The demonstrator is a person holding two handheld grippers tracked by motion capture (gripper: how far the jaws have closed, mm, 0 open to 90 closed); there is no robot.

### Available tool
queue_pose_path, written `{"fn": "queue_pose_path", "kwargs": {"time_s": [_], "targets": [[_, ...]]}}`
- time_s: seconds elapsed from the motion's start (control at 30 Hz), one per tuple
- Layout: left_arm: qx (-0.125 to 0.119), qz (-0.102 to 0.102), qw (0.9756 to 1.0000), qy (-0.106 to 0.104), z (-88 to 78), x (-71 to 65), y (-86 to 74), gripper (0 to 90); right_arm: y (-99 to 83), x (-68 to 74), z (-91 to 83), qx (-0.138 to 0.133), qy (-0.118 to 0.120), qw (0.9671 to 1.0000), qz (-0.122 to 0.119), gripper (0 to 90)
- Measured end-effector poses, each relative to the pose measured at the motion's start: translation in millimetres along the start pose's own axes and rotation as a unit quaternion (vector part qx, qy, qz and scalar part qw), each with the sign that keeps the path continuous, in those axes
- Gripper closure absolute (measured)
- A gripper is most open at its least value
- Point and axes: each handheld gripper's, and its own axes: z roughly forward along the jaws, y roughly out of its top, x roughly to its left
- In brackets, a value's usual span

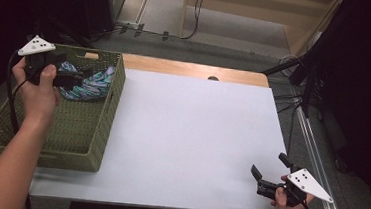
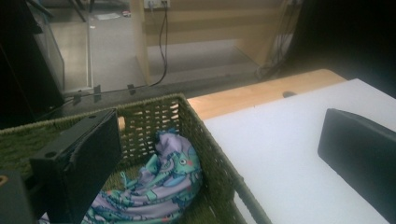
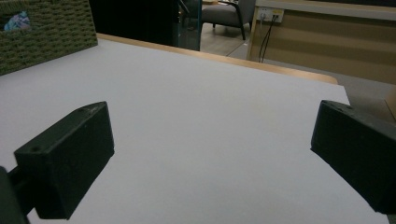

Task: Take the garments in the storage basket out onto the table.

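Patterned cloth (image 1: 91,83) lying bunched in the far corner of the green woven basket (image 1: 78,141), at the bench's (image 1: 190,145) left edge. Looks about finished as a put-away job, or not yet begun as a pick-up; hard to call. Left gripper (image 1: 78,77) poised just above the cloth, jaws spread wide, gripping nothing, cloth below and between them. Right gripper (image 1: 268,172) idling low at the near right corner, jaws wide too, well apart from the basket.

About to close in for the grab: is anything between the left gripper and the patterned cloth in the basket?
Nothing visible is. The left gripper hangs open inside the green woven basket, and the patterned cloth lies bare just below and ahead of its jaws. The basket wall stands beside the cloth, not across the approach.
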Motion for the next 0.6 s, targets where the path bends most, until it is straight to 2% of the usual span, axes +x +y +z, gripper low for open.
{"fn": "queue_pose_path", "kwargs": {"time_s": [0.3,0.47,0.6], "targets": [[-0.002,-0.004,0.9999,0.012,11.7,9.5,14.0,0.0,-0.3,-0.9,0.1,0.0,0.001,1.0,0.0,0.0],[0.003,-0.009,0.9998,0.016,21.5,18.5,16.6,0.0,-0.9,-0.8,0.6,0.001,0.002,1.0,0.002,0.0],[0.013,-0.02,0.9996,0.015,34.7,26.6,12.9,0.0,-1.1,-0.8,1.1,0.001,0.003,1.0,0.0,0.0]]}}
